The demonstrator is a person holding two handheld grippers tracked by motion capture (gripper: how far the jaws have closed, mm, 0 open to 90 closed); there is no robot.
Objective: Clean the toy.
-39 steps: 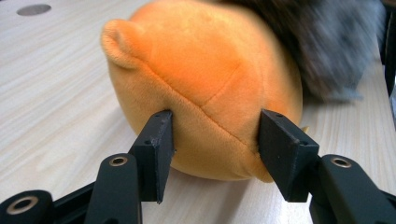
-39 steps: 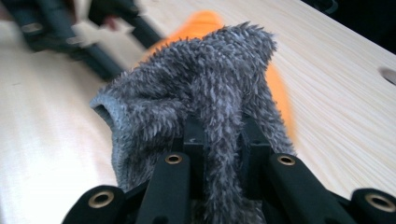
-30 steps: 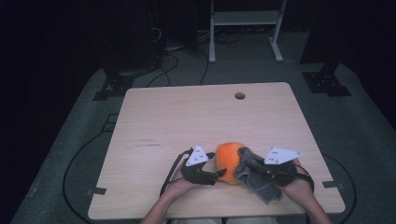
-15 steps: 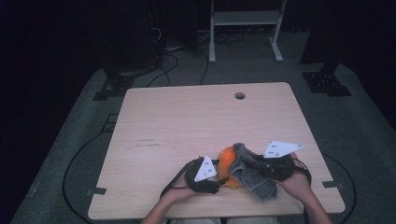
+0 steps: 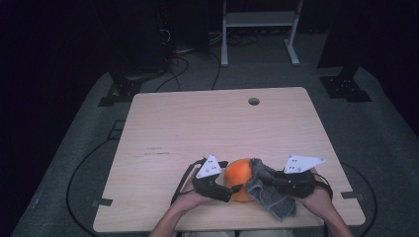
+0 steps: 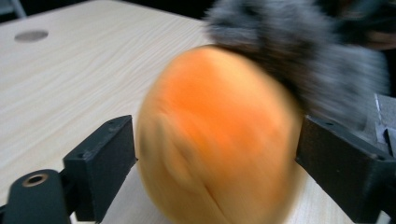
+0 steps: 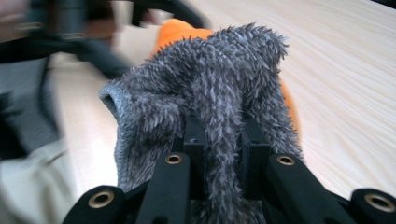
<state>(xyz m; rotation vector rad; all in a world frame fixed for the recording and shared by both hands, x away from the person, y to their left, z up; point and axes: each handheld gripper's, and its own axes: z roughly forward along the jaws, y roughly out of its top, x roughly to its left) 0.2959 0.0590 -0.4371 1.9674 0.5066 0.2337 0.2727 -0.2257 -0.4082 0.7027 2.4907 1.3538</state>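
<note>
An orange ball-like fruit [image 5: 239, 174] rests near the front edge of the wooden table [image 5: 197, 123]. My left gripper [image 5: 231, 180] reaches it from the left. In the left gripper view the blurred orange [image 6: 219, 135] fills the gap of that gripper [image 6: 217, 154]; the jaws have just been opening and stand wide on either side of it. My right gripper [image 5: 262, 176] is shut on a grey fuzzy cloth [image 5: 272, 197], which drapes over the orange's right side. In the right gripper view the cloth [image 7: 205, 84] is pinched in the gripper [image 7: 223, 128], with the orange [image 7: 180, 30] behind it.
A round cable hole [image 5: 253, 101] sits near the table's far edge. Cables trail from both grippers off the front of the table. A white metal stand [image 5: 257, 29] and dark equipment stand on the floor beyond.
My left gripper has shifted right and now has the orange between its widened jaws. The orange sits slightly nearer the front edge, and the cloth lies against its right side.
</note>
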